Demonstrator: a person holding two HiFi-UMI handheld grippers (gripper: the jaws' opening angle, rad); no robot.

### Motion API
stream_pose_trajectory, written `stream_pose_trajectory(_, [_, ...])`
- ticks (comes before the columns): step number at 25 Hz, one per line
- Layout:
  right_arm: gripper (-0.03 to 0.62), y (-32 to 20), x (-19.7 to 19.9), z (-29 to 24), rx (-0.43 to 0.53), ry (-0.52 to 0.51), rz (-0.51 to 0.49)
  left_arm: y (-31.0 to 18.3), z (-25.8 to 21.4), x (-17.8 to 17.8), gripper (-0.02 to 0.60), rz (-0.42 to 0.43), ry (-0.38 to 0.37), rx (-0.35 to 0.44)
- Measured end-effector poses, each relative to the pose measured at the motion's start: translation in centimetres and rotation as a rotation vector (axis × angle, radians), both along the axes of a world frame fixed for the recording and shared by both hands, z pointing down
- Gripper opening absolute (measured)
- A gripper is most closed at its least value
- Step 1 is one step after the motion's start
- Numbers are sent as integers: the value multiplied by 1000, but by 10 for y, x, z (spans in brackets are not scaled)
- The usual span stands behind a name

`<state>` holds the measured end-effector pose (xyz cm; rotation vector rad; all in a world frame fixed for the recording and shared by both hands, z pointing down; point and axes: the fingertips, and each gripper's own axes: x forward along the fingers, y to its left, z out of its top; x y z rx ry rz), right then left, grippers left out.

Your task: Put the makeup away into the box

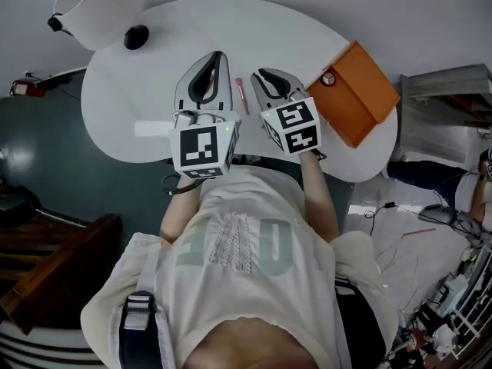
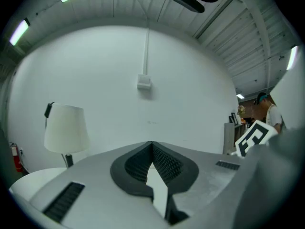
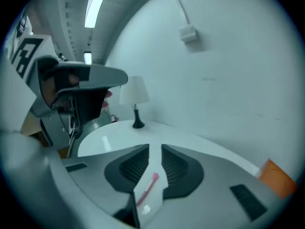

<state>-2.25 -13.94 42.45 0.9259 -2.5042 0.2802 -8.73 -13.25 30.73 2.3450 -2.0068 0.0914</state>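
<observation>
A slim pink makeup stick [image 1: 239, 94] lies on the white table [image 1: 123, 106], between my two grippers. It also shows in the right gripper view, as the pink stick [image 3: 147, 190] on the tabletop below the slit between the jaws. My right gripper [image 1: 265, 72] [image 3: 155, 147] hovers just right of it, jaws a narrow gap apart, gripping nothing. My left gripper [image 1: 221, 54] [image 2: 151, 144] points level over the table, its tips meeting on nothing. The orange box [image 1: 354, 91] [image 3: 276, 175] sits at the table's right edge, lid shut.
A white-shaded lamp [image 1: 84, 6] [image 2: 66, 128] with a black base [image 1: 136, 37] stands at the far left of the table. A small pale piece [image 1: 328, 78] sits on the box's near corner. Cables and clutter lie on the floor to the right.
</observation>
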Motion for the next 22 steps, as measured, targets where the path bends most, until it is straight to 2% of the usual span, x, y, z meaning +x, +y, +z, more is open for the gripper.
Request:
stream_pose_trajectory(1, [97,5,-18,10,-34,22,-66,5,1,-14,6,-37,7,-1])
stream_pose_trajectory(4, [168,16,-62,37,-80,85,-207,19,3,-52,6,-142,12,0])
stream_pose_trajectory(7, [319,16,-94,66,-106,138,-297,31,8,-81,6,-220,32,-5])
stream_pose_trajectory(9, [361,15,-107,93,-129,213,-347,39,10,-96,6,-267,46,-8])
stream_pose_trajectory(12, [373,13,-121,130,-169,350,-437,46,14,-117,6,-334,58,-15])
stream_pose_trajectory(15, [373,9,-136,160,-191,451,-477,56,23,-139,6,-390,78,-31])
stream_pose_trajectory(22, [373,5,-149,186,-296,526,-447,87,43,-176,6,-501,123,-58])
